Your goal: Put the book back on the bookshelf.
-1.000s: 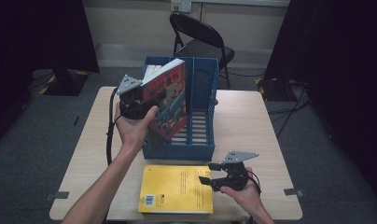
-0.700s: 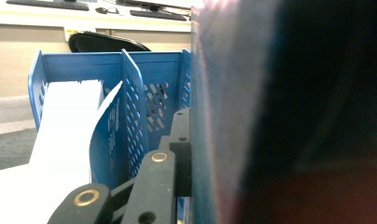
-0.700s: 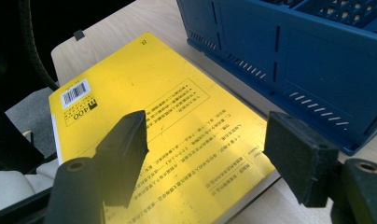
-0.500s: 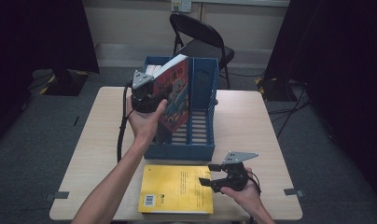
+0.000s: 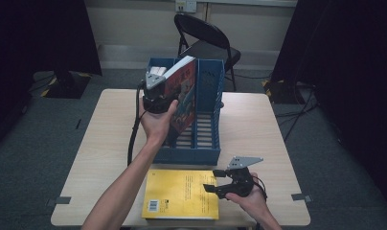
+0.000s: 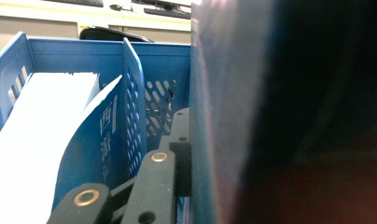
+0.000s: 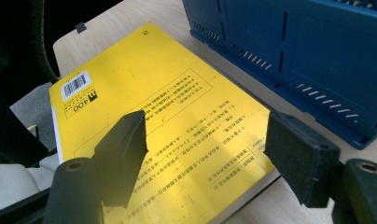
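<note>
Barcode (image 7: 75,85) legible beyond right tool (image 7: 205,158)

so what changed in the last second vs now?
The left gripper, shut on the red book, carried it rightward and a little down, from beside the blue file rack to over its middle slots. The book is upright, not yet let go. Unchanged: the right gripper hovers with fingers apart over the yellow book, which lies flat on the table; the rack and the white book in it kept their places.

Bare studio-like recording room: black curtains (image 5: 43,33), grey carpet (image 5: 33,143), folding chair (image 5: 203,40), lone table (image 5: 258,124).
</note>
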`<state>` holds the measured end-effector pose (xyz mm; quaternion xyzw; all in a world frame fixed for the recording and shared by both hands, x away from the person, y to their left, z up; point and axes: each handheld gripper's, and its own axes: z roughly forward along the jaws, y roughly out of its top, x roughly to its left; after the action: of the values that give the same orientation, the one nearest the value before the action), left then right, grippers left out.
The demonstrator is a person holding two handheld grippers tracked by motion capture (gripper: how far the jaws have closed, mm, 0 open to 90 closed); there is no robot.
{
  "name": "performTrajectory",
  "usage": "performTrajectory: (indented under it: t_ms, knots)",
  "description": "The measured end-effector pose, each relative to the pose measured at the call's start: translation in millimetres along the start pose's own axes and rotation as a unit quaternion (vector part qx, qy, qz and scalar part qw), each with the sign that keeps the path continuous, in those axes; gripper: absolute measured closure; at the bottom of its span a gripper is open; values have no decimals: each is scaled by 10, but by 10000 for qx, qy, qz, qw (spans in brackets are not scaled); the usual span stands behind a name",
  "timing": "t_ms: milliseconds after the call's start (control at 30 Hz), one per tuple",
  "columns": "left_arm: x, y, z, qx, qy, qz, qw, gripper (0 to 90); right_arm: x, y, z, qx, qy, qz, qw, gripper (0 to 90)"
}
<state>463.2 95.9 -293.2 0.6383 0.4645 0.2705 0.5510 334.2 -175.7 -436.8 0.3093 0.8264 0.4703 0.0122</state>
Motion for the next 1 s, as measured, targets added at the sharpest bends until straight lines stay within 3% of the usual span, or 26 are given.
performTrajectory:
  t_ms: [133, 267, 400, 567, 667, 700, 767, 900, 1000]
  knots:
    - [-21, -18, 83, 9, -47, -86, 10000, 746, -2, -5, -3, 0, -11, 19, 10000, 288]
    - [-67, -69, 139, 23, -45, 29, 10000, 745, 8, -5, -21, -41, -26, 21, 10000, 281]
    - [-28, -97, 183, 30, -11, -115, 9999, 745, -6, -19, -10, -8, -25, 50, 10000, 280]
    - [-105, -162, 199, -95, 24, 19, 10000, 745, -14, -25, 24, 70, -46, 80, 9999, 281]
    - [-95, -181, 235, -27, -20, -133, 9999, 745, -7, -28, 32, 81, -34, 61, 9999, 280]
    - [-108, -197, 253, 40, 33, 20, 10000, 745, -6, -28, 36, 83, -27, 61, 9999, 281]
    - [-109, -225, 255, 22, 20, 103, 9999, 745, -4, -27, 38, 88, -25, 53, 9999, 280]
    - [-23, -339, 286, 148, -79, -17, 9999, 745, -8, -31, 49, 117, -17, 49, 9999, 280]
    - [-27, -394, 291, 193, -162, 91, 9996, 745, -11, -37, 52, 132, -4, 43, 9999, 280]
